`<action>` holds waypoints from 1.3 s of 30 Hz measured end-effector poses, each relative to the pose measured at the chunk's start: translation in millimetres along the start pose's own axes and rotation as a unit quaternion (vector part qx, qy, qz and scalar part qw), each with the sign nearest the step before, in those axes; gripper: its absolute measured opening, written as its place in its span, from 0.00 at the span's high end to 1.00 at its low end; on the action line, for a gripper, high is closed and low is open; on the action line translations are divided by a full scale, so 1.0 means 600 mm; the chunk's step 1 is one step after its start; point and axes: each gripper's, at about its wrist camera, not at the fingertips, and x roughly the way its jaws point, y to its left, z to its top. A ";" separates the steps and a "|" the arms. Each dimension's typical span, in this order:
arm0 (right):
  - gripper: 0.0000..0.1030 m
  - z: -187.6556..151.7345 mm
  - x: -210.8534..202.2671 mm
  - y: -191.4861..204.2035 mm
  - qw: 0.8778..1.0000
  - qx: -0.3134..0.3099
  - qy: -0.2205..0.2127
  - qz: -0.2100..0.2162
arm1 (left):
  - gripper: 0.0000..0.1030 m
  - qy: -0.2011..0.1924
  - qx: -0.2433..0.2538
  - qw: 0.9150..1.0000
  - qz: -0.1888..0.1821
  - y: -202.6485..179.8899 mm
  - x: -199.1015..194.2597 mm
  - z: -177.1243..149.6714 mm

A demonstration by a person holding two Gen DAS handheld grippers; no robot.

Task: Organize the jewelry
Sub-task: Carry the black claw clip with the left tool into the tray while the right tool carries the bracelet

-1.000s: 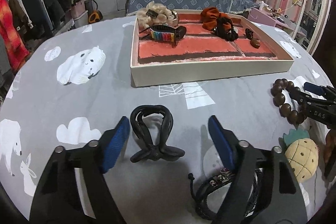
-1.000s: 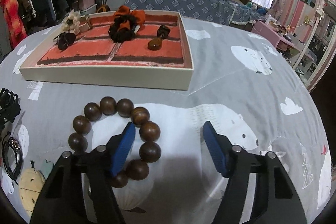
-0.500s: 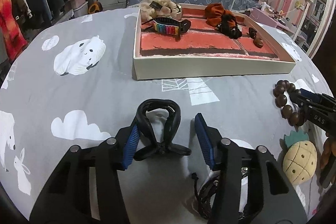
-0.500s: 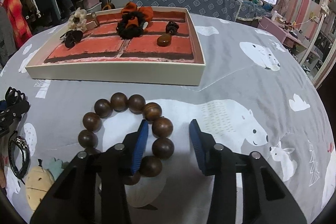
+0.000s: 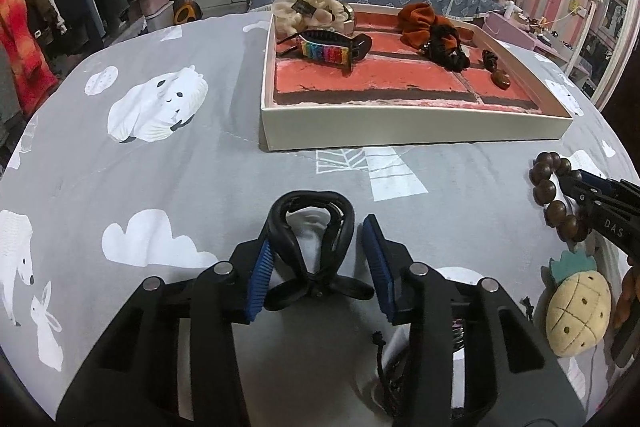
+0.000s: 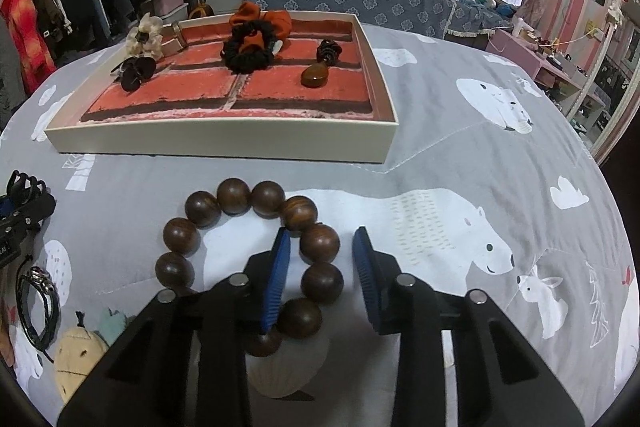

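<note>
Two tongs are closing over items on the grey animal-print counter (image 5: 200, 179). Left tongs (image 5: 316, 267) straddle a black claw hair clip (image 5: 310, 227); the left pad touches it, the right pad stands clear. Right tongs (image 6: 322, 267) bracket the right side of a brown wooden bead bracelet (image 6: 248, 203), beads between the pads, contact uncertain. Beyond both lies the cream tray (image 6: 224, 143) holding scrunchies.

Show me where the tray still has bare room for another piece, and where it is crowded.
Free: the near strip of the tray, along its front wall, and the patch nearer than the amber stone. Crowded: the far side, with the cream scrunchie, dark clip, orange and black scrunchies.
</note>
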 end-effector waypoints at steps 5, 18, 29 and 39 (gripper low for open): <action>0.80 -0.001 -0.003 0.003 1.000 0.000 -0.003 0.008 | 0.60 -0.001 0.000 1.000 -0.001 0.000 -0.003 -0.001; 0.80 0.016 -0.055 0.005 0.997 -0.001 -0.065 0.032 | 0.60 -0.022 0.004 1.000 0.004 0.003 -0.029 0.011; 0.80 0.083 -0.105 0.033 0.993 -0.019 -0.104 0.061 | 0.60 -0.062 0.014 0.998 0.008 -0.008 -0.084 0.076; 0.81 0.173 -0.120 0.030 0.988 0.000 -0.130 0.086 | 0.66 -0.088 0.009 0.996 0.002 -0.040 -0.090 0.170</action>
